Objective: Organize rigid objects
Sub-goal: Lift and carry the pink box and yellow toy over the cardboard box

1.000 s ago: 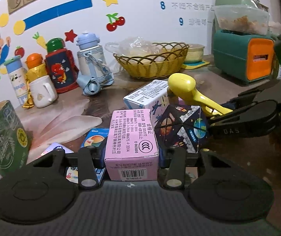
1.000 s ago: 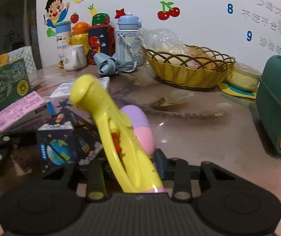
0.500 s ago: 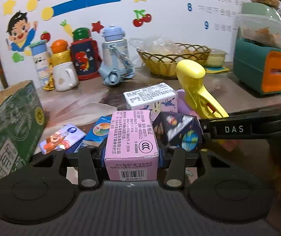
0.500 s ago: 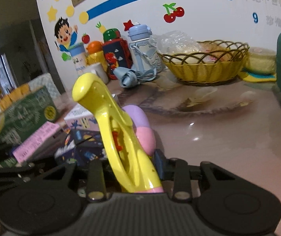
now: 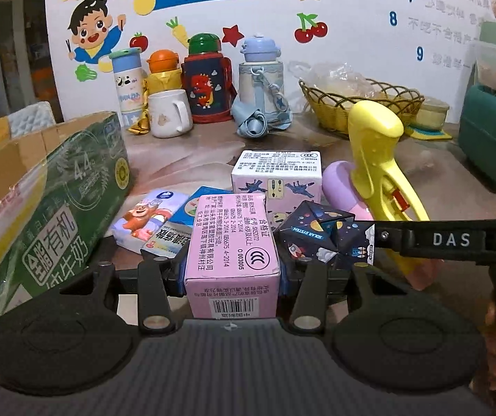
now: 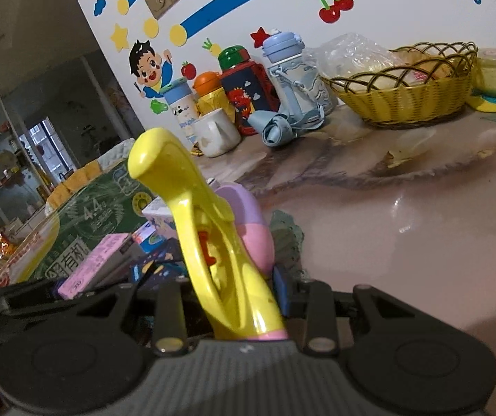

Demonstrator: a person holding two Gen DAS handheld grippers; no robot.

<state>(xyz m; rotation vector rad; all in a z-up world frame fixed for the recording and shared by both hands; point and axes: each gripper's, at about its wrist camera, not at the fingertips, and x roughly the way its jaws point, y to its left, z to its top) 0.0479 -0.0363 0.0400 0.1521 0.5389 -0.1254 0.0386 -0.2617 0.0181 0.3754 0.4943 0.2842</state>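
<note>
My left gripper (image 5: 231,277) is shut on a pink printed box (image 5: 232,246), held flat with its barcode end toward the camera. My right gripper (image 6: 234,298) is shut on a yellow toy water gun (image 6: 209,239) with a purple and pink tank (image 6: 251,222); the same gun (image 5: 379,170) rises at the right of the left wrist view, with the right gripper's black arm marked DAS below it. On the table beyond lie a dark solar-system cube (image 5: 324,239), a white printed box (image 5: 277,176) and small blue and white cartons (image 5: 150,218).
A green milk carton box (image 5: 60,208) stands at the left. Along the wall are several kids' bottles (image 5: 206,79), a white mug (image 5: 170,112), a yellow wicker basket (image 5: 362,104) and a green and orange appliance (image 5: 494,138). Bare tabletop (image 6: 403,235) lies right of the gun.
Both cameras have rolled and turned: the left view swung to show more of the green box at left, and the right view now tilts. Both grips are unchanged.
</note>
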